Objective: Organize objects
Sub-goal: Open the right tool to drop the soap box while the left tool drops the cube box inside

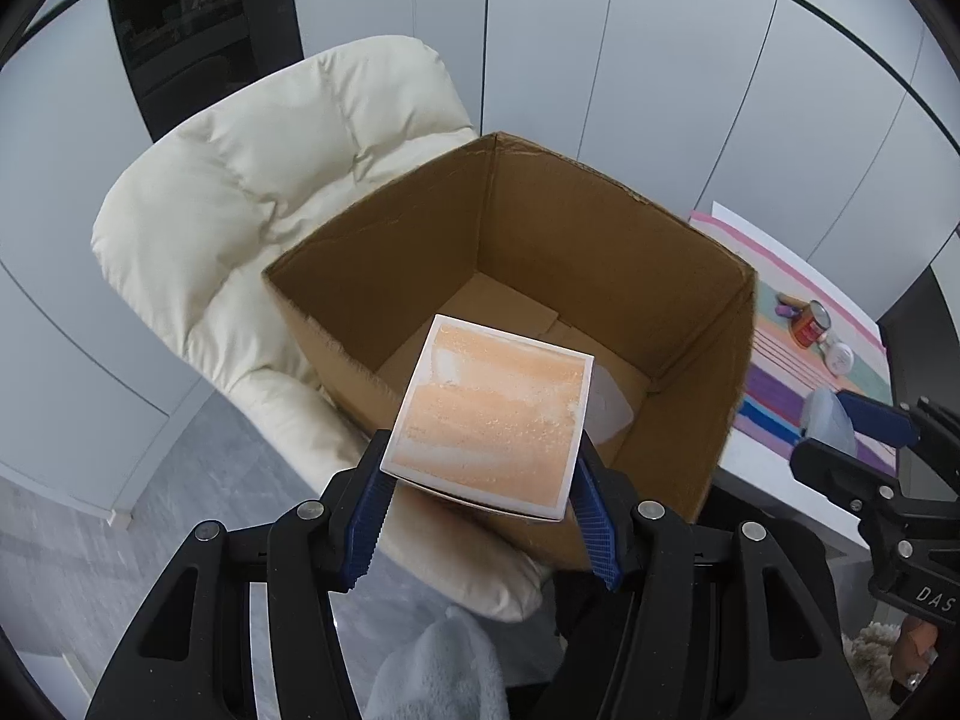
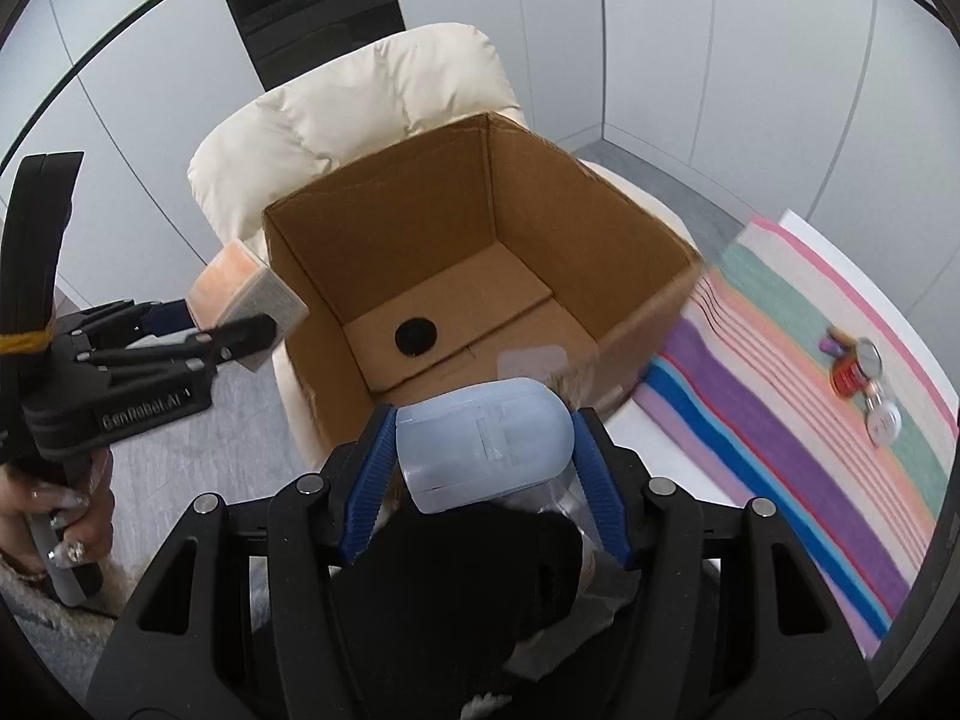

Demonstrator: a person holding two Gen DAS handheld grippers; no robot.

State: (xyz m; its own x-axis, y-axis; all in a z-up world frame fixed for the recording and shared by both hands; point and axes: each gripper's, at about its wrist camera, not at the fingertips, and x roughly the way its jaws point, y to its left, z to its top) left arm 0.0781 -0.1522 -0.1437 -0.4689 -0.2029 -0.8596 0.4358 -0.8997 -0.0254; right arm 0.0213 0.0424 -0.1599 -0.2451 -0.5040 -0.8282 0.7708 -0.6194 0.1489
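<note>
Holding cardboard box (image 2: pixel 480 228), black disc (image 2: pixel 416 336) inside.

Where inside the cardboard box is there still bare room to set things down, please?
Most of the cardboard box floor is bare: the back half toward the cream chair and the middle. A black round thing lies near the left wall, a white patch near the front. The striped cloth is free except for the can.

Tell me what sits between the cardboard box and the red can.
Only striped cloth: the right wrist view shows a bare stretch of it from the box to the can.
</note>
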